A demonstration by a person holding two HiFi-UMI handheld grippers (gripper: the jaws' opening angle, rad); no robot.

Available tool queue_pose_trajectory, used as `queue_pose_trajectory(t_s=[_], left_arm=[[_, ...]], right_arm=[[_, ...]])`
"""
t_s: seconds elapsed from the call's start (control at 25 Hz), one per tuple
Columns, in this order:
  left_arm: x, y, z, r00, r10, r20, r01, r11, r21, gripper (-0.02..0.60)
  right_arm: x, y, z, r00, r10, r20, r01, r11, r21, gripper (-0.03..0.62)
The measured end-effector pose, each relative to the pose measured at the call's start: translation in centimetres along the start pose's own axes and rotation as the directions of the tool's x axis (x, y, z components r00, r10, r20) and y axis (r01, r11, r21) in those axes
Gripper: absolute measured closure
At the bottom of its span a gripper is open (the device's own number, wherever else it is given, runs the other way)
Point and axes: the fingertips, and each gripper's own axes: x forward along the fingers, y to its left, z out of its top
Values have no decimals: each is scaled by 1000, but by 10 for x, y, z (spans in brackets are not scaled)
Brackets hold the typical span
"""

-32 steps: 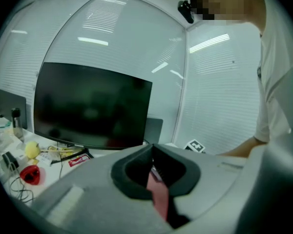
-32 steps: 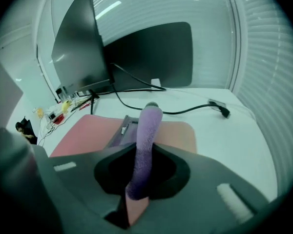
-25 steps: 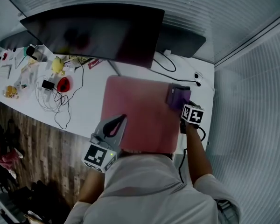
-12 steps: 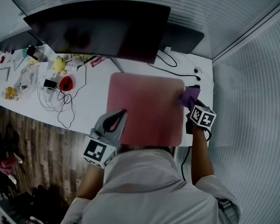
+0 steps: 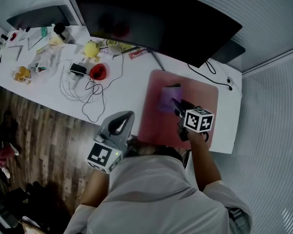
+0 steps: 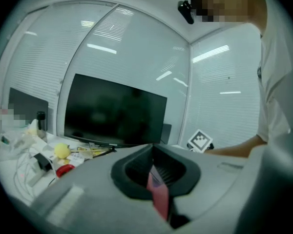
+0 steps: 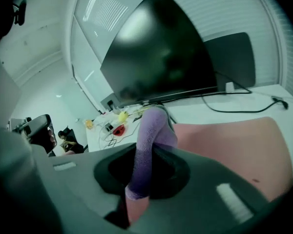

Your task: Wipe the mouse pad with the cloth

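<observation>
The pink mouse pad (image 5: 198, 99) lies on the white table (image 5: 122, 89) in front of the monitor. A purple cloth (image 5: 166, 96) rests on the pad's left half, and my right gripper (image 5: 177, 104) is shut on it. In the right gripper view the cloth (image 7: 154, 126) rises from between the jaws, with the pad (image 7: 234, 145) spreading to the right. My left gripper (image 5: 125, 116) hovers at the table's front edge, just left of the pad and apart from it. Its jaws (image 6: 154, 152) stand together with nothing in them; a pink sliver of pad shows through the slit.
A large dark monitor (image 5: 156, 18) stands behind the pad. Cables (image 5: 80, 94), a red object (image 5: 97, 72), a yellow toy (image 5: 91, 48) and small clutter (image 5: 22, 73) cover the table's left part. A black cable (image 5: 210, 69) runs at the pad's far right. Wooden floor (image 5: 34, 140) lies below the table edge.
The right gripper has dragged the cloth from the pad's right edge to its left half. The left gripper has come off the pad's near left corner. The head view has shifted.
</observation>
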Motion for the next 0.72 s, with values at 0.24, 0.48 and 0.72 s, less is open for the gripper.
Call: queue_pose_trajectory(t_s=[0.24,0.48,0.72], left_arm=[[-53,41,-12,1000,-19,5,19,1000,16,580],[-66,56,-31,998,-12,-55,13,1000,12,580],[-39,30,-30,995,-75,-66,76,997,18,580]], right_arm=[[88,79,-27,995,78,-70,-80,997,-24,545],[132,60,-59,986,-43,-162,30,996,-80,545],[92,-2,-70,968,-179,-175,169,983,-73,545]])
